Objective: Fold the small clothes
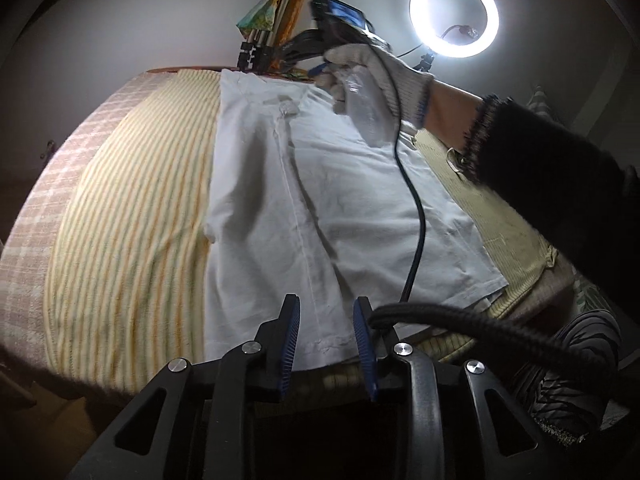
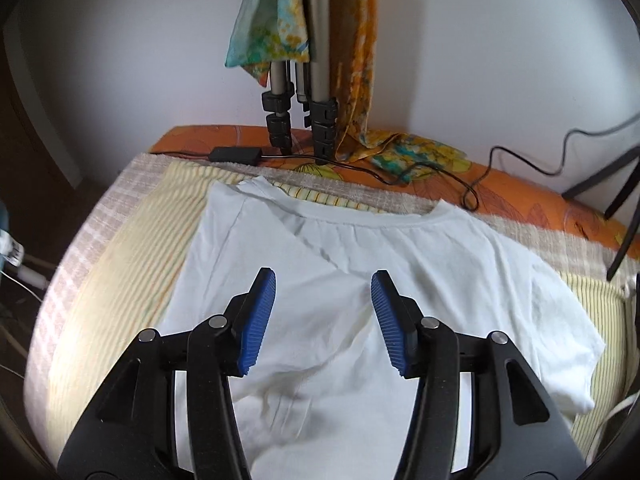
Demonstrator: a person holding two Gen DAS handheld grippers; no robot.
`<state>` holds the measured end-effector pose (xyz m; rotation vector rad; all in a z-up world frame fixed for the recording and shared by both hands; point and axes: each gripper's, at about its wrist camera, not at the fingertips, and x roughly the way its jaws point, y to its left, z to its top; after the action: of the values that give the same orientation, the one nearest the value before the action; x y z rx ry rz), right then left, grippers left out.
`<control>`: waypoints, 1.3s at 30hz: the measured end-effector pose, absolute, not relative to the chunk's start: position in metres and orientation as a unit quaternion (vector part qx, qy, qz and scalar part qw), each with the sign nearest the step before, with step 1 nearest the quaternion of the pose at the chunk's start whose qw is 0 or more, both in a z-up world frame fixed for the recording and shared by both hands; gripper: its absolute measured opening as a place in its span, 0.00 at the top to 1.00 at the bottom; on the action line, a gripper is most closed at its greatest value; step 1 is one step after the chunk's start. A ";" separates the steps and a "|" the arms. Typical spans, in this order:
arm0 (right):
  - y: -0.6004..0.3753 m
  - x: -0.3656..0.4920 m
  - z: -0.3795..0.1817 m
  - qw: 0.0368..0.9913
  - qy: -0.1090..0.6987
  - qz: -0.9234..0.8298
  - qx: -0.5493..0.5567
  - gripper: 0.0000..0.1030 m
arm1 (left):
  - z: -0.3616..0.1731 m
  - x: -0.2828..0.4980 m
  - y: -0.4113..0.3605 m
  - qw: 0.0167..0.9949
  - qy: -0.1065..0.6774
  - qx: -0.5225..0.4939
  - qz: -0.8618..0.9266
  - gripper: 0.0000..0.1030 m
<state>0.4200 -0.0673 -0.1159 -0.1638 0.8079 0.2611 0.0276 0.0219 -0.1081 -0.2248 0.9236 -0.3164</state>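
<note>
Both tools (image 1: 327,312) (image 2: 323,286) gape — shirt (image 2: 400,264) seemingly just beneath.

Soft white cotton shirt (image 2: 400,264) (creased), ribbed striped towel (image 1: 132,216), matt black plastic gripper (image 2: 323,322)

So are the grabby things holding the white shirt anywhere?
No. Both the left hand-held gripper and the right hand-held gripper are open above the white T-shirt, with nothing between their pads.

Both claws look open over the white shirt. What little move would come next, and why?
Probably the right gripper reaches right for the sleeve to fold it inward. The shirt's left side already lies folded over, that sleeve still lies spread on the striped towel, and both grippers, left too, are open and empty.
</note>
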 end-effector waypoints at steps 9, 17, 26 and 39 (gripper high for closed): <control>-0.117 0.300 -0.084 0.891 0.406 0.199 -0.032 0.49 | -0.113 0.012 0.054 0.889 0.438 -0.082 -0.102 0.73; -0.135 0.175 -0.115 0.844 0.466 0.266 -0.021 0.50 | -0.144 0.018 0.091 0.853 0.481 -0.179 -0.089 0.72; -0.115 0.102 -0.177 0.786 0.525 0.327 -0.012 0.54 | -0.153 0.022 0.098 0.837 0.486 -0.232 -0.093 0.74; -0.104 0.091 -0.212 0.768 0.545 0.337 0.002 0.96 | -0.144 0.025 0.082 0.843 0.477 -0.230 -0.100 1.00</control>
<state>0.0911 -0.1038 -0.2118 0.0053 1.1828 0.7306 0.0255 0.0816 -0.1437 -0.4857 1.0066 -0.2101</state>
